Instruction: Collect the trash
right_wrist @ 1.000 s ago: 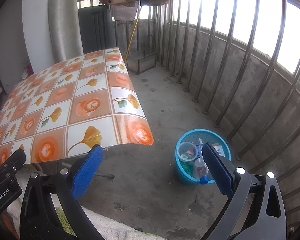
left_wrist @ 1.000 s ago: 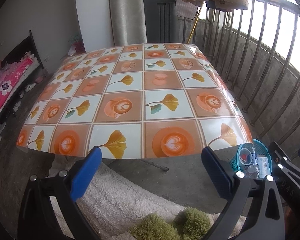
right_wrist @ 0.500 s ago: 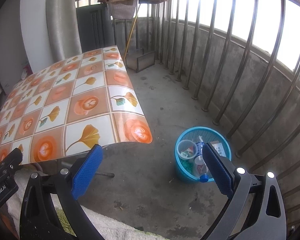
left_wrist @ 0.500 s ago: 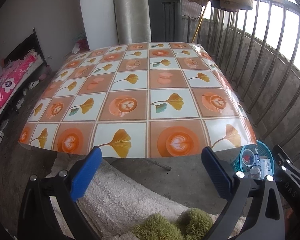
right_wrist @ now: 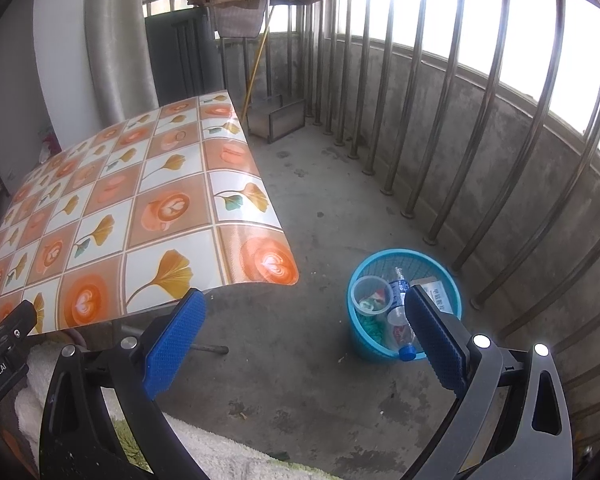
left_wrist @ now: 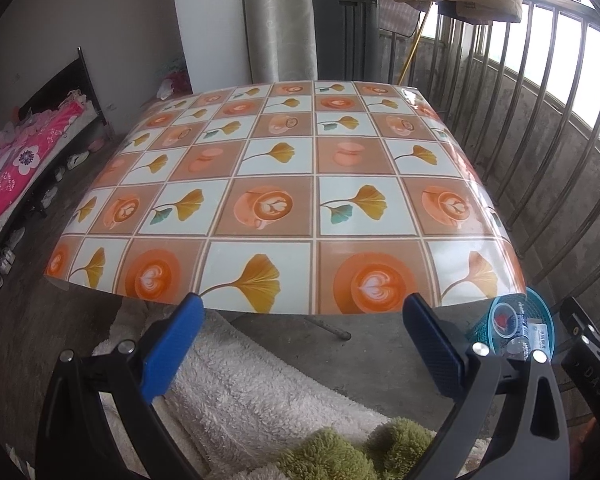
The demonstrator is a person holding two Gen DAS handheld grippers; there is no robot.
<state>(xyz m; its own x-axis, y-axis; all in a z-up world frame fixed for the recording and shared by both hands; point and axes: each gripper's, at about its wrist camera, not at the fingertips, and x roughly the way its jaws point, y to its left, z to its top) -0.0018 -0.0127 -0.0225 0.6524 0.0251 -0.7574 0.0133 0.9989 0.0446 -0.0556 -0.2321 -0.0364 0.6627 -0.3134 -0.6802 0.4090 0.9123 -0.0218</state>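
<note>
A blue trash basket [right_wrist: 368, 344] stands on the concrete floor right of the table; it also shows in the left wrist view [left_wrist: 540, 304]. It holds a clear plastic cup [right_wrist: 370, 294], a plastic bottle with a blue cap [right_wrist: 400, 326] and a white packet [right_wrist: 440, 294]. The table [left_wrist: 300, 200] has an orange and white patterned cover with nothing on it. My left gripper [left_wrist: 300, 328] is open and empty before the table's near edge. My right gripper [right_wrist: 304, 328] is open and empty above the floor, beside the basket.
A metal railing [right_wrist: 480, 140] curves along the right side. A white fluffy cloth [left_wrist: 252, 392] and green fuzzy slippers [left_wrist: 340, 456] lie below the grippers. A bed with pink bedding [left_wrist: 16, 160] is at far left. A metal dustpan [right_wrist: 278, 120] stands by the far wall.
Both grippers have risen and tilted slightly, so the table and basket sit a little lower in view. Both stay open and empty.
</note>
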